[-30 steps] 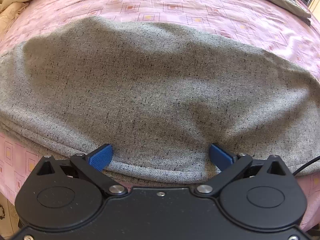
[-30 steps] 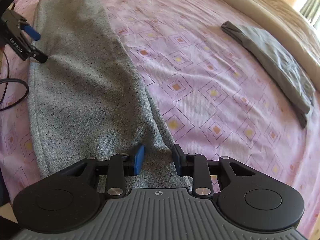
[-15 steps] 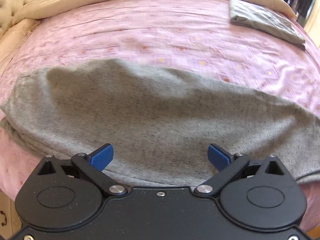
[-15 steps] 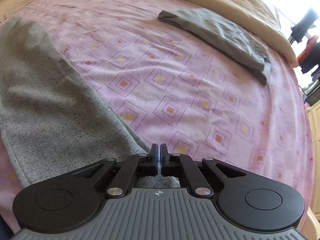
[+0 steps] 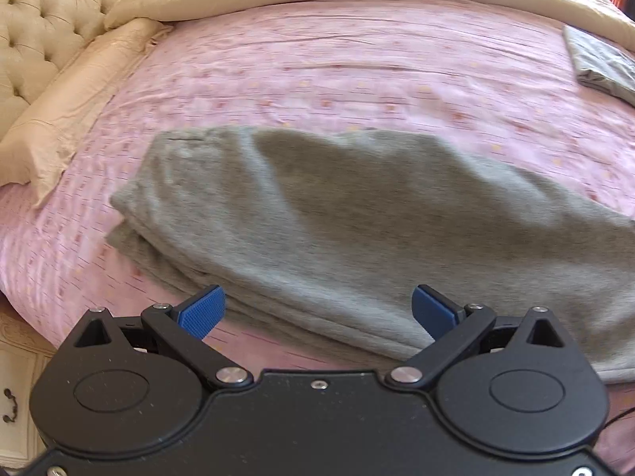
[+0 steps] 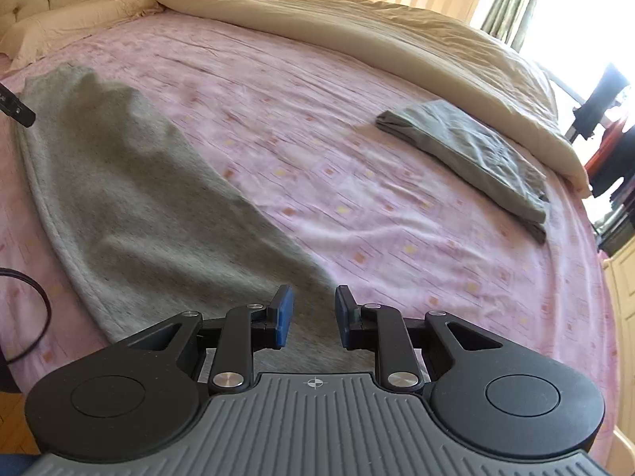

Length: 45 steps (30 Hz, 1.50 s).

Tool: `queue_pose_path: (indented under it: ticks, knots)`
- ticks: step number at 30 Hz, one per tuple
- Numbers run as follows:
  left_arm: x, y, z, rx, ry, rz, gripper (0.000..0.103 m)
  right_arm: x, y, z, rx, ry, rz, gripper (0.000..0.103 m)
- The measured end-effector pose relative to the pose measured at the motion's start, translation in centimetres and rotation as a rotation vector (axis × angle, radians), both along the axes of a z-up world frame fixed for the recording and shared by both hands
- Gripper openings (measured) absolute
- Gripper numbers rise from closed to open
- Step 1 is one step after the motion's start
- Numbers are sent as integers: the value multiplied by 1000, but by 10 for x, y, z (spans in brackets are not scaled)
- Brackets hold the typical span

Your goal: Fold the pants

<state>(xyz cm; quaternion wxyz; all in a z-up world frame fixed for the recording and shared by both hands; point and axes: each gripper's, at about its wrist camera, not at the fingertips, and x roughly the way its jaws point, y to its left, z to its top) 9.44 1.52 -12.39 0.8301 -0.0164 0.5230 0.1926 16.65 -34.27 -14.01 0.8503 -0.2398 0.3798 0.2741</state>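
The left hand-held gripper (image 5: 318, 311) hovers level above the near edge of the grey pants (image 5: 377, 230), its blue fingertips (image 5: 201, 311) spread wide with nothing between them. The right hand-held gripper (image 6: 313, 315) hangs over the tapering end of the same pants (image 6: 131, 198), its pads (image 6: 283, 315) parted by a moderate gap and holding no cloth.

Half a second ago the right jaws were pressed together at the fabric; they have since opened and let go. A second ago they stood about as far apart as now. Both cameras have drawn back and up: the left view, once filled by grey weave, takes in the tufted headboard (image 5: 35, 27), a cream pillow (image 5: 75, 107) and far more pink bedsheet (image 5: 357, 67). The left jaws have kept their wide spread throughout.

The pants lie flat on the bed, folded lengthwise into one long band near its front edge. In the left view the long axis runs from about 10 o'clock to 4 o'clock, with layered edges stacked at the 9 o'clock end. In the right view the band runs from 11 o'clock down to 6 o'clock, narrowing toward the gripper. A folded grey garment (image 6: 468, 158) lies well apart at 2 o'clock, near the cream duvet (image 6: 377, 27). A black cable (image 6: 33, 289) loops at 9 o'clock.
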Motion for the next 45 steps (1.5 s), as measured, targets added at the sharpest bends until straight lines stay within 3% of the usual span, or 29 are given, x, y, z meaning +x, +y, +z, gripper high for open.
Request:
queue_pose_path:
  ticks: [5,10,20,26,35,37,45]
  knots:
    - [11,53,2,18,-5,-32,100,-19,59,7,62,34,29,23]
    - [28,120,-2,10,19,-68,100,-40,148,11,73,42,121,23]
    - [43,231,-12,5,81,-153,100,-79,360,-6,25,55,338,23]
    - [41,273,-13,-18,81,-136,100,-92,454,-21,-46,17,503,23]
    - [36,291,-10,-53,65,-144,100,-102,510,-66,-234,-40,641,22]
    - [37,290,-5,-56,58,-165,100,-98,506,-59,-185,-17,621,4]
    - [58,271,5,-99,4,-262,100,-90,481,-13,-28,83,544,4]
